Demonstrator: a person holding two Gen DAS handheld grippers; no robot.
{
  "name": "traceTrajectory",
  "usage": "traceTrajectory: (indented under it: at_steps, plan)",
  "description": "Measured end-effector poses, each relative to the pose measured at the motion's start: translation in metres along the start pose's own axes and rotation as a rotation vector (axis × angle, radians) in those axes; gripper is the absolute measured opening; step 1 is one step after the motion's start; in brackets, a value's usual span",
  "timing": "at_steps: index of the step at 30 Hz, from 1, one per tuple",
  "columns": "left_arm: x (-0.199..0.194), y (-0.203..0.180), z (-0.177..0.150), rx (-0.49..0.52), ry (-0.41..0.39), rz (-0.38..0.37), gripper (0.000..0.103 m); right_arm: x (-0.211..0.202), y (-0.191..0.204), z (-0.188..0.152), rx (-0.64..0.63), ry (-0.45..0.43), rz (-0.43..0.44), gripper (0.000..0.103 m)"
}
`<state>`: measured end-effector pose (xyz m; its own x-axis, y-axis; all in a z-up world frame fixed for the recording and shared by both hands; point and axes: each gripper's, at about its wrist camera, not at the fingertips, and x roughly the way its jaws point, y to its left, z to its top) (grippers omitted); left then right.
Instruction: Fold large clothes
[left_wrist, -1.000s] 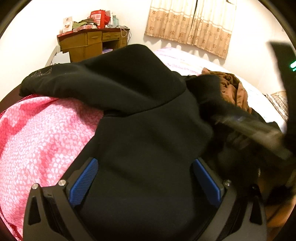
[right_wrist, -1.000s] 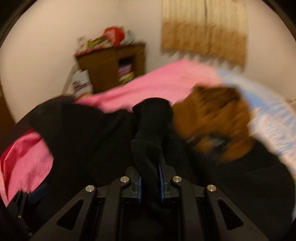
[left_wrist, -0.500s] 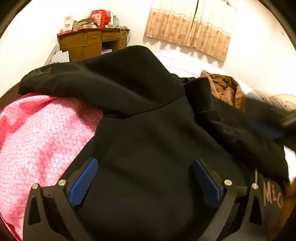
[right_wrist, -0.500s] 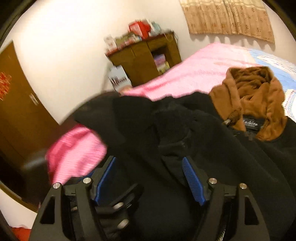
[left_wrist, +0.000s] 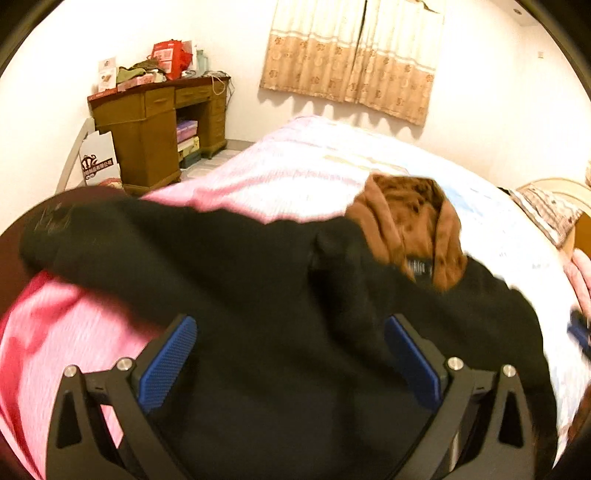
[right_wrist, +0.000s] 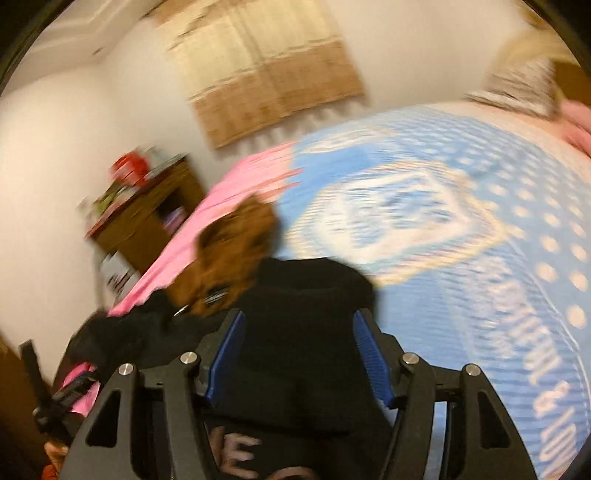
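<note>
One large black fleece hooded jacket (left_wrist: 280, 317) is lying spread across the near end of the bed (left_wrist: 317, 173), covering the pink part of the bedspread and reaching toward the pale blue part. Its single hood, lined in brown fuzzy fabric (left_wrist: 410, 229), is sitting at the far edge of the black cloth, and one long black sleeve (left_wrist: 110, 236) is stretching out to the left over the bed's edge. Two grippers are working above it. The left gripper (left_wrist: 291, 354) is hovering over the jacket's body with its two blue-padded fingers (left_wrist: 168, 363) standing wide apart and gripping nothing, black cloth filling the space under and between them. The right gripper (right_wrist: 297, 354), in its own blurred view, is also holding its two blue pads apart, with a folded hump of the black jacket (right_wrist: 306, 291) rising between them; whether the pads are touching that cloth is not clear through the blur. Pale lettering is showing on the fabric just below this gripper. Beyond the bed, one brown wooden desk (left_wrist: 159, 122) is standing against the white wall with a clutter of red and white packages on top, one white paper bag (left_wrist: 99, 157) is leaning beside it, and one beige patterned curtain (left_wrist: 351, 59) is hanging on the back wall.
</note>
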<state>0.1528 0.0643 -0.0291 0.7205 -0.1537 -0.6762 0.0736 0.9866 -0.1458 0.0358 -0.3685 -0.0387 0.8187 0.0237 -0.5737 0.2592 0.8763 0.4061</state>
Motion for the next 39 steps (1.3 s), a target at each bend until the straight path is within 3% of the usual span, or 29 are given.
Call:
traceTrajectory:
  at_steps: [5, 9, 11, 13, 14, 17, 18, 19, 20, 22, 23, 24, 26, 31, 32, 35, 37, 39]
  plan:
    - [0.056, -0.026, 0.024, 0.012, 0.051, 0.002, 0.103, 0.020, -0.030, 0.008, 0.117, 0.074, 0.002, 0.062]
    - [0.084, -0.027, 0.012, -0.043, 0.114, 0.028, 0.103, 0.060, -0.027, 0.005, 0.097, 0.181, -0.001, 0.062]
    - [0.084, -0.023, 0.006, -0.059, 0.093, 0.027, 0.102, 0.082, -0.019, 0.001, 0.058, 0.220, 0.025, 0.062]
    - [0.078, -0.018, 0.004, -0.072, 0.071, 0.016, 0.091, 0.098, -0.013, -0.003, 0.025, 0.231, 0.005, 0.057]
    - [0.073, -0.015, 0.004, -0.085, 0.056, -0.001, 0.087, 0.104, -0.011, -0.005, 0.009, 0.235, -0.015, 0.037]
    - [0.060, -0.012, 0.007, -0.091, 0.032, -0.030, 0.054, 0.099, 0.004, -0.008, -0.105, 0.187, -0.099, 0.021]
    - [0.052, -0.011, 0.007, -0.084, 0.013, -0.017, 0.034, 0.090, 0.009, -0.008, -0.134, 0.141, -0.135, 0.018]
    - [0.050, -0.008, 0.009, -0.087, 0.015, -0.024, 0.025, 0.082, 0.008, -0.007, -0.130, 0.097, -0.150, 0.017]
    - [0.046, -0.001, 0.009, -0.107, 0.019, -0.061, 0.023, 0.077, 0.003, -0.005, -0.108, 0.066, -0.169, 0.015]
    - [0.033, 0.014, 0.005, -0.171, 0.015, -0.136, 0.007, 0.075, -0.008, -0.005, -0.104, 0.027, -0.253, 0.009]
    - [0.025, 0.018, 0.002, -0.178, -0.001, -0.122, 0.006, 0.078, -0.010, -0.004, -0.120, 0.020, -0.288, 0.009]
    - [0.021, 0.020, -0.001, -0.165, -0.012, -0.091, 0.006, 0.085, -0.016, -0.006, -0.125, 0.040, -0.321, 0.009]
    - [0.023, 0.023, -0.011, -0.130, 0.001, 0.021, 0.006, 0.097, -0.027, -0.004, -0.088, 0.106, -0.278, 0.009]
    - [0.026, 0.025, -0.013, -0.158, 0.027, 0.003, 0.007, 0.087, -0.029, 0.001, -0.073, 0.074, -0.249, 0.010]
    - [0.025, 0.023, -0.009, -0.162, 0.027, -0.022, 0.007, 0.072, -0.031, 0.003, -0.029, 0.028, -0.213, 0.010]
    - [0.023, 0.008, 0.002, -0.131, 0.042, -0.081, 0.035, 0.030, -0.035, 0.013, 0.061, -0.140, -0.167, 0.010]
    - [0.014, -0.005, 0.006, -0.089, -0.008, -0.069, 0.071, 0.010, -0.034, 0.021, 0.064, -0.189, -0.148, 0.010]
    - [0.013, -0.022, 0.009, -0.049, -0.067, -0.056, 0.089, -0.002, -0.025, 0.028, 0.027, -0.219, -0.164, 0.010]
